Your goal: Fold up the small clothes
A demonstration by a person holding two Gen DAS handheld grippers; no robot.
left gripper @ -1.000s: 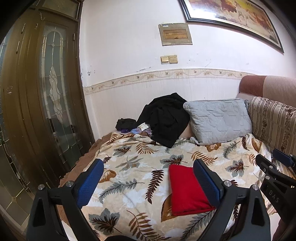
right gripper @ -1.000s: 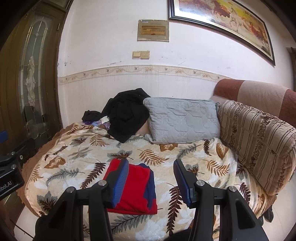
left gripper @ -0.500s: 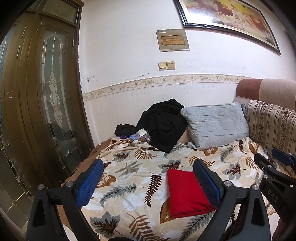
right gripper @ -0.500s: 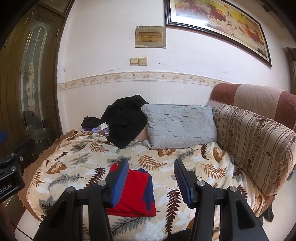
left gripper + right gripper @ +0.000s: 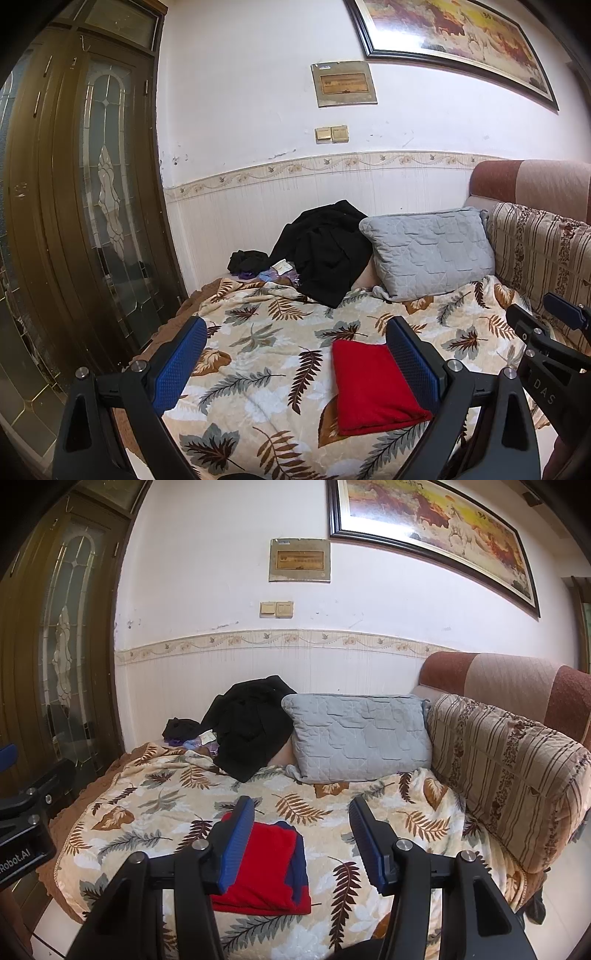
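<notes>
Red fleece is the star here: the red garment [image 5: 264,867] sits already folded into a neat rectangle on the leaf-print blanket [image 5: 258,339] covering the bed, near the front edge, with a blue layer peeking out along its right side in the right wrist view. Both tools hang above and short of it, not touching anything. The left tool [image 5: 295,360] has its jaws spread wide with nothing in them, and the right tool [image 5: 303,842] is about half open and has just been easing a bit wider, also empty. Looks to me like this piece is done, so the step in hand is probably backing off cleanly or going for another item. If it's a final tidy, I'd press the stack flat from the top rather than pinching an edge, since fleece layers slide and that blue edge could creep out further. Room-wise, left of the red garment there's a big open stretch of blanket, good for laying out the next thing. Behind it, up against the wall, sit the grey pillow [image 5: 358,734] and a heap of black clothes [image 5: 325,251]. Right of it the striped cushion [image 5: 506,775] crowds in, and the bed's front edge is close, so don't drag anything toward yourself.
</notes>
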